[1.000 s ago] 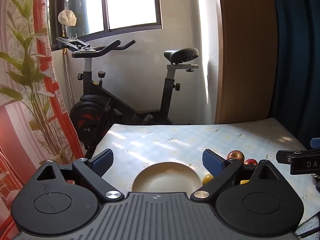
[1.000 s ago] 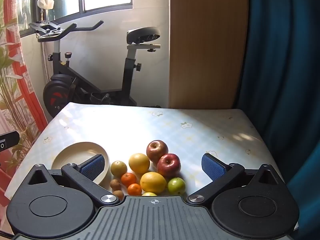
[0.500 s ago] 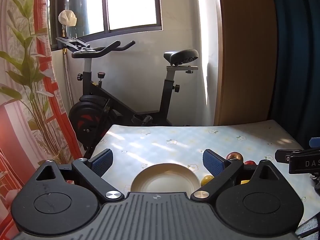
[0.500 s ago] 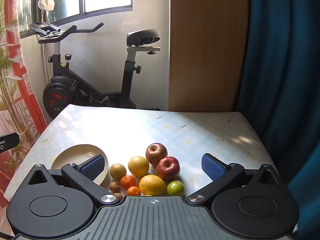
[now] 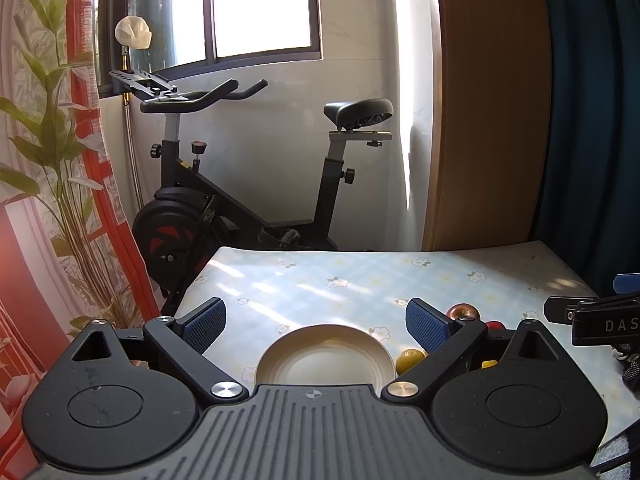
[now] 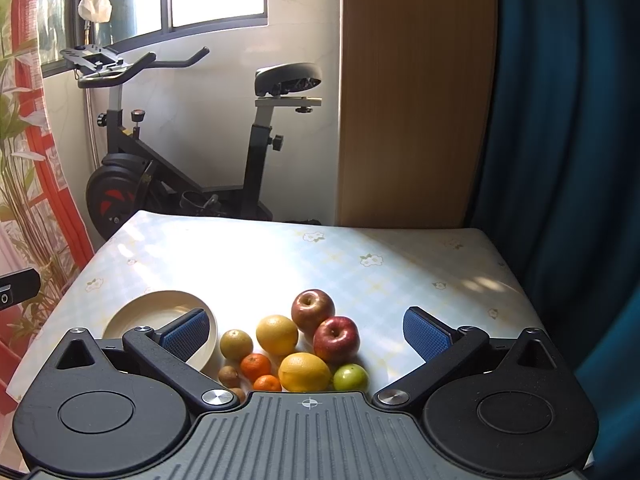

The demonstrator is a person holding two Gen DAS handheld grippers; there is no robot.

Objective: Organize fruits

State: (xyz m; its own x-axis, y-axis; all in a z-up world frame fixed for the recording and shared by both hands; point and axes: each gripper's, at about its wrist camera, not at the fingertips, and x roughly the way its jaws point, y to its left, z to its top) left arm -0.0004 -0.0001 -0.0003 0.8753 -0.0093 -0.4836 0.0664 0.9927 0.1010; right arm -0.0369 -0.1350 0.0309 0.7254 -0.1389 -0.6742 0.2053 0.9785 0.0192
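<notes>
A pile of fruit lies on the table in the right wrist view: two red apples (image 6: 336,338), an orange (image 6: 277,334), a lemon (image 6: 305,372), a green fruit (image 6: 350,377), small tangerines (image 6: 256,366) and brown kiwis (image 6: 229,376). Left of the pile stands an empty cream bowl (image 6: 136,312). My right gripper (image 6: 308,330) hovers open just before the fruit, holding nothing. In the left wrist view the same bowl (image 5: 324,356) sits centred below my open left gripper (image 5: 316,322), with some fruit (image 5: 410,360) peeking out behind its right finger. The right gripper (image 5: 592,318) shows at the right edge.
The table (image 6: 280,256) wears a pale floral cloth. Behind it stands an exercise bike (image 6: 168,160). A wooden panel (image 6: 412,92) and a dark blue curtain (image 6: 560,120) rise at the back right, and a red patterned curtain (image 5: 60,200) hangs at the left.
Both grippers have drawn back and tilted up slightly, so the bowl and fruit sit a little lower in view. Both stay open; nothing on the table has moved.
</notes>
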